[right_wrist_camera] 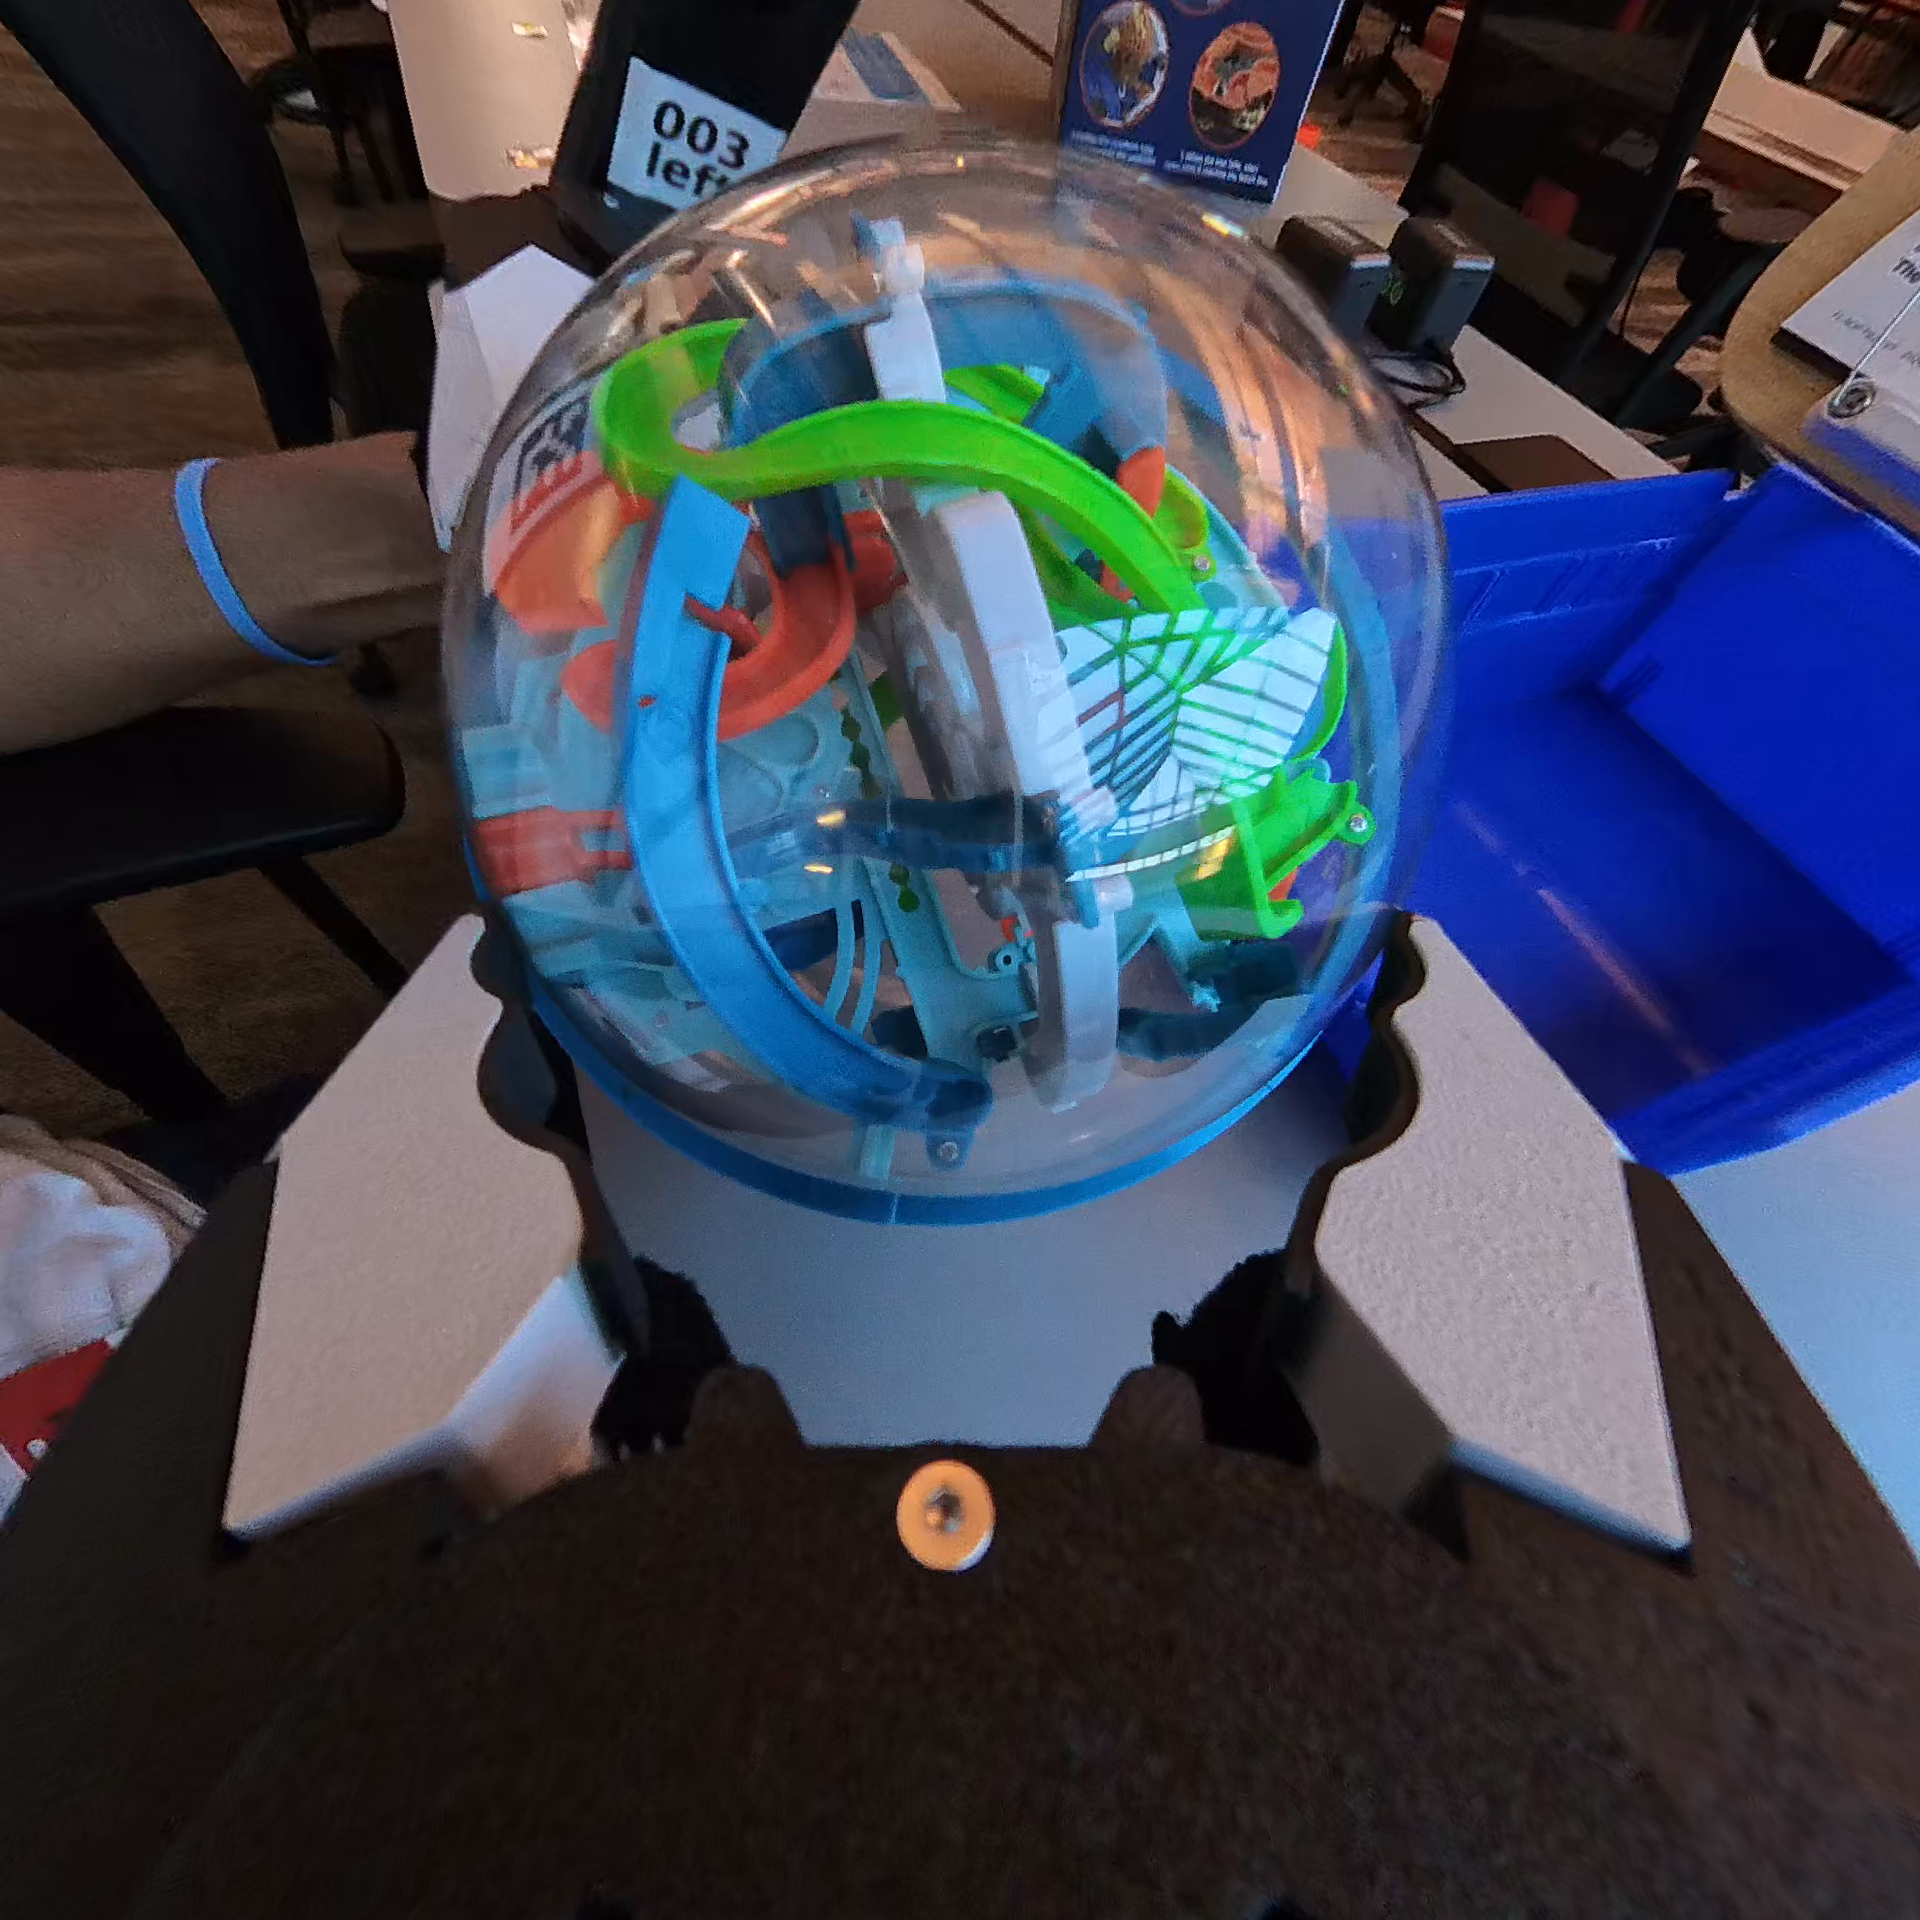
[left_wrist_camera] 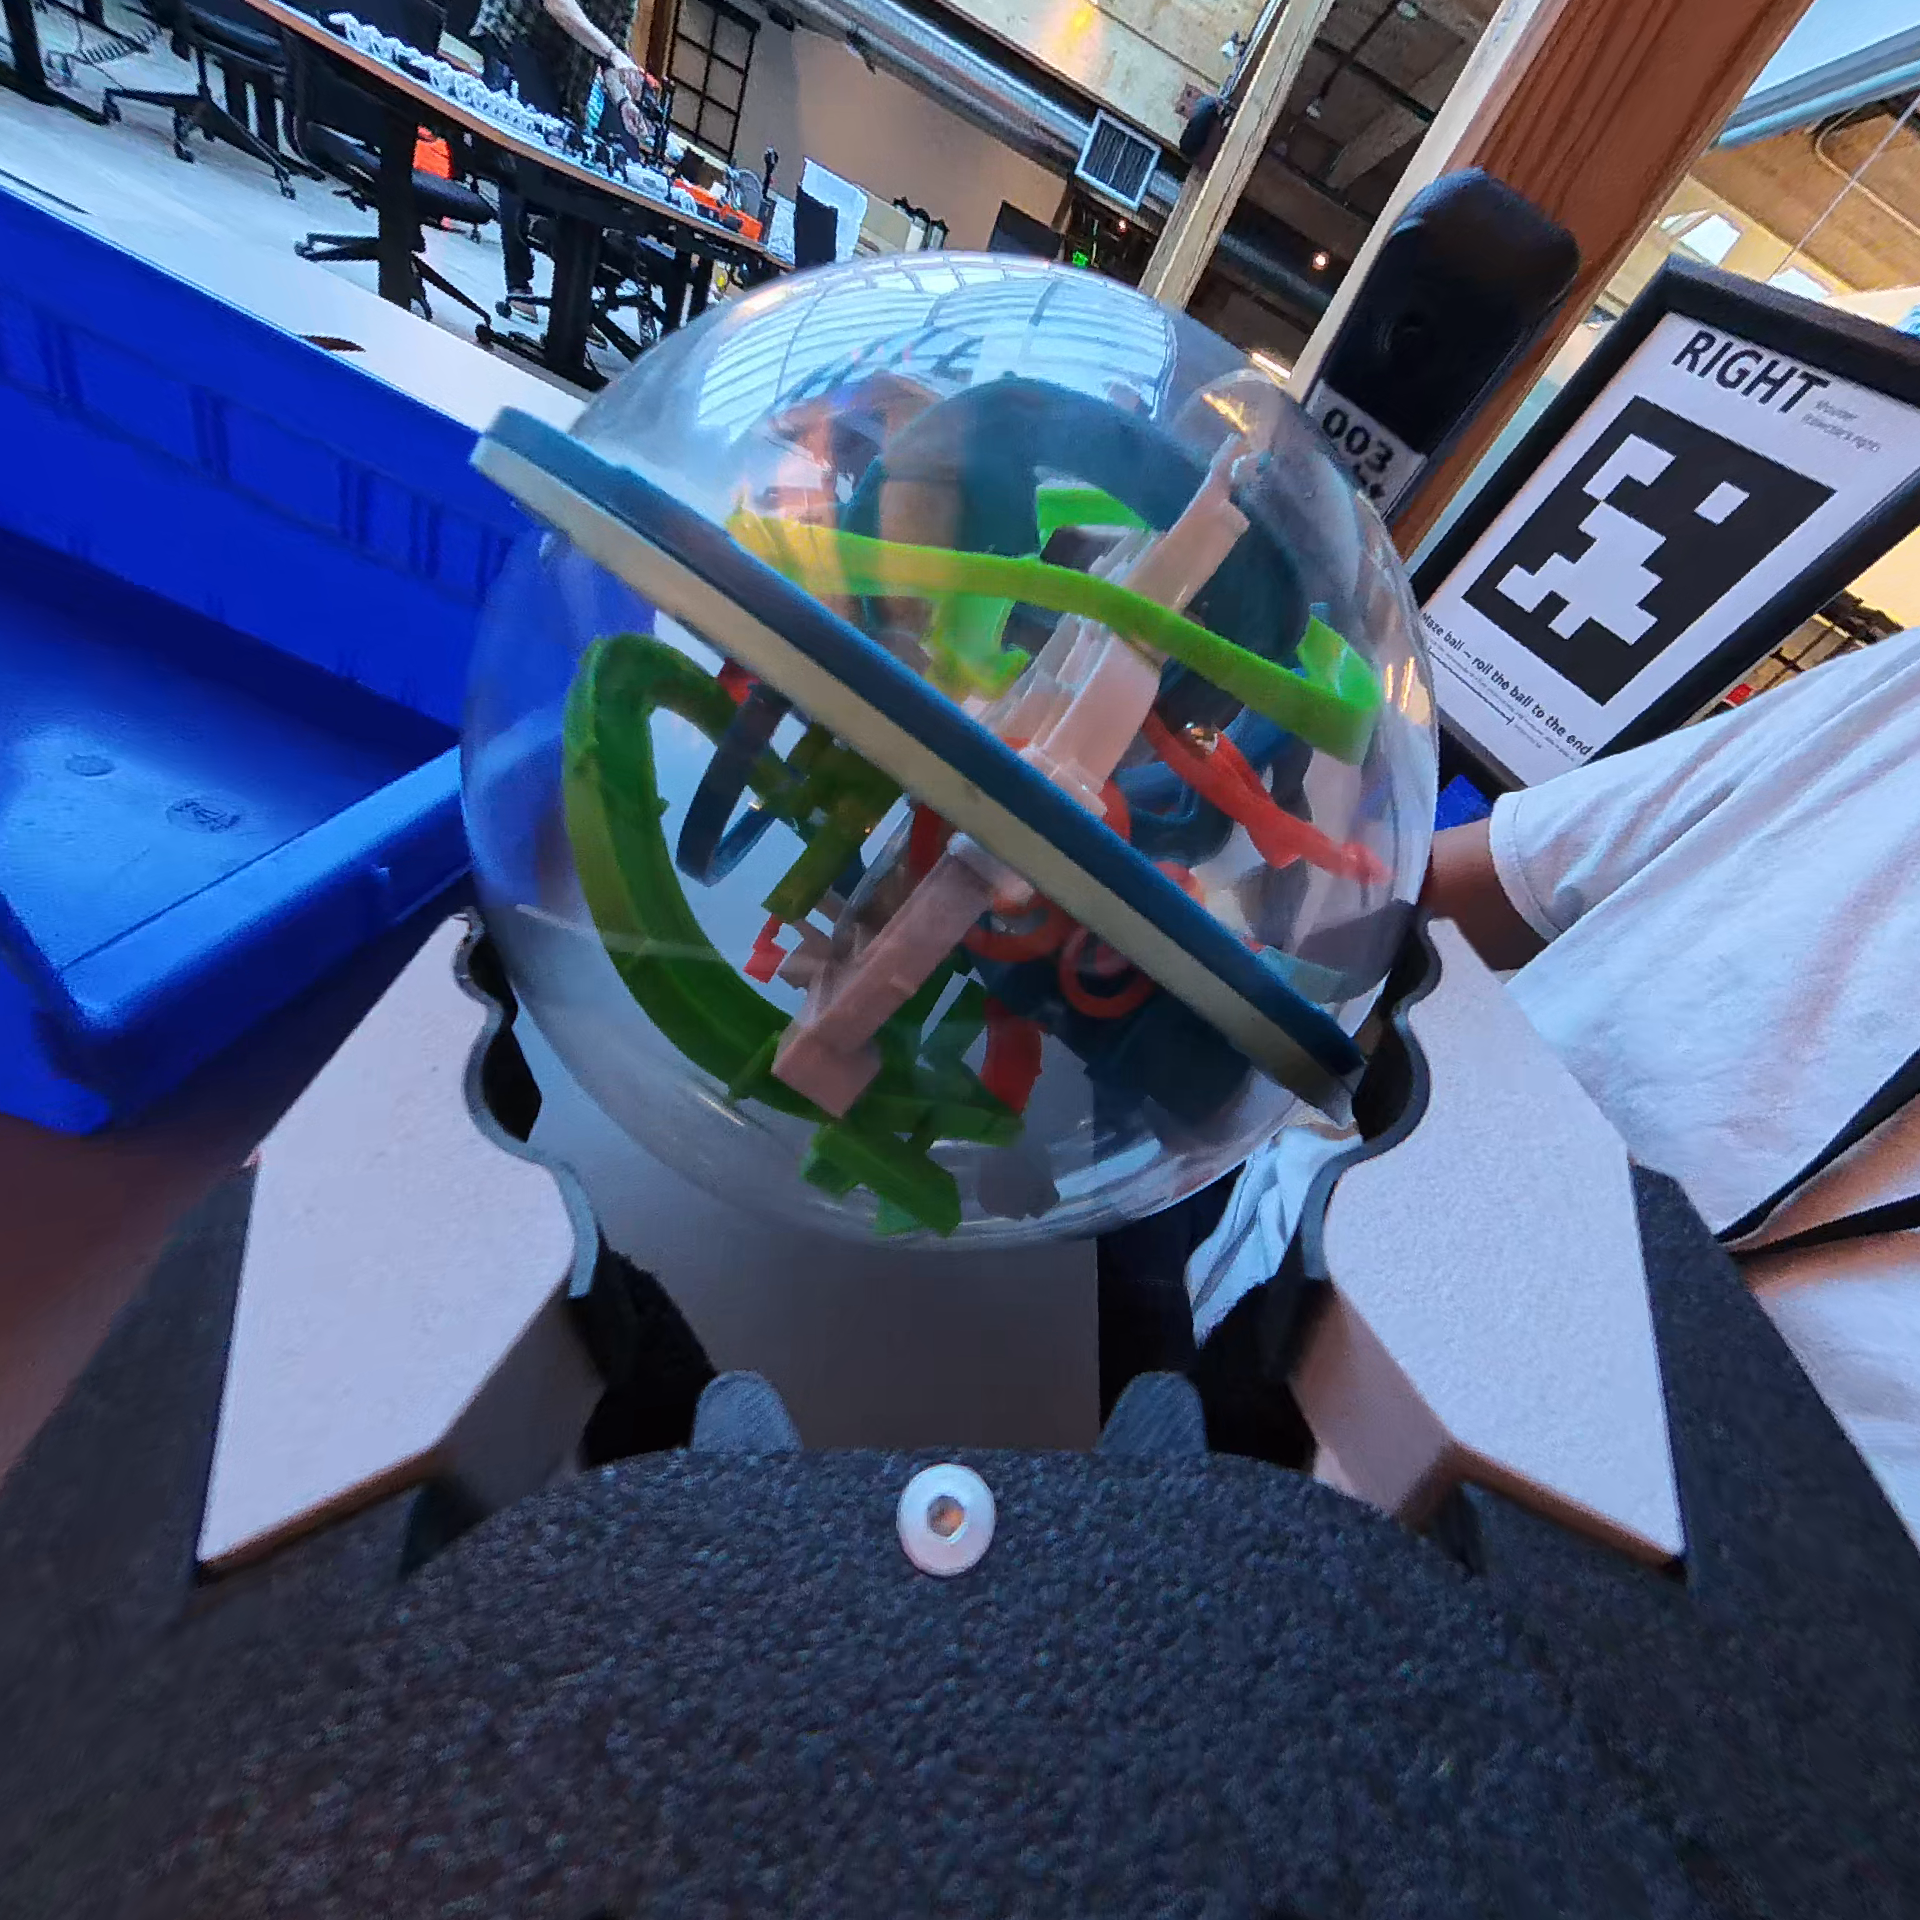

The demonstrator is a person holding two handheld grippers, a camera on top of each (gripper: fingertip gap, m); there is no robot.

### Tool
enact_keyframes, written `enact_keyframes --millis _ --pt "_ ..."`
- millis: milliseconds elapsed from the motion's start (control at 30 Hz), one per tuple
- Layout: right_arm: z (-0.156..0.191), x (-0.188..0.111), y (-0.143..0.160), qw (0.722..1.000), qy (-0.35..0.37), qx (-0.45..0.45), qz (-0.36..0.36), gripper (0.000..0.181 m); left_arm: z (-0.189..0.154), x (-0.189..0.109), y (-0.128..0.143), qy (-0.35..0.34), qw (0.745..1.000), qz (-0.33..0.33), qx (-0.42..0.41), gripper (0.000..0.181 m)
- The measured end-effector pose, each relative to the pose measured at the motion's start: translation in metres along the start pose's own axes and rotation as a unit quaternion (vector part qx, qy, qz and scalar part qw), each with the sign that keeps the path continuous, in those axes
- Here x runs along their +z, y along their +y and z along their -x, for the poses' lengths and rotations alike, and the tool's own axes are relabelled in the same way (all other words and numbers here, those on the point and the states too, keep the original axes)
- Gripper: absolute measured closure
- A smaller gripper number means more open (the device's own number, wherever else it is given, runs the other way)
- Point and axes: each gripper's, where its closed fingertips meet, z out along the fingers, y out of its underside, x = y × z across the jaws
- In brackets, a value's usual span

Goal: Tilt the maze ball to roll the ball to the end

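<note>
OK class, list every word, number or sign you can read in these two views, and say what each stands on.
I won't quote writing; its bearers are:
Framed white sign, large print and square code.
White label on a black device, left wrist view.
Another label, right wrist view.
Picture box, print too small.
White paper, cut off.
Maze ball: none legible.

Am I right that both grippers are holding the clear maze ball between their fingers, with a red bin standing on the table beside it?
Not quite: the bin is blue, not red, as both wrist views show. The rest stands: the left gripper and the right gripper each have the clear maze ball between their fingers, and the bin stands beside it.
</note>
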Motion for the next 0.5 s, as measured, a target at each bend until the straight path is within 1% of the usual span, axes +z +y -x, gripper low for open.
enact_keyframes --millis 100,167,233,367,500 --pt "0.000 -0.002 0.002 1.000 0.000 0.001 0.008 0.028 0.000 0.003 0.003 0.005 1.000 0.003 -0.005 0.024" --pt "0.000 -0.004 0.001 1.000 0.001 0.000 0.012 0.032 -0.001 0.004 0.004 0.012 1.000 0.004 -0.010 0.024" --pt "0.001 -0.006 -0.002 1.000 0.001 -0.004 0.017 0.030 -0.002 0.005 0.006 0.027 0.999 0.007 -0.020 0.024" --pt "0.004 -0.012 -0.013 1.000 0.001 -0.008 0.014 0.028 -0.008 0.005 0.005 0.055 0.998 -0.008 -0.037 0.023" --pt "0.006 -0.014 -0.019 1.000 0.001 -0.018 0.009 0.028 -0.012 0.004 0.004 0.059 0.998 -0.012 -0.033 0.023"
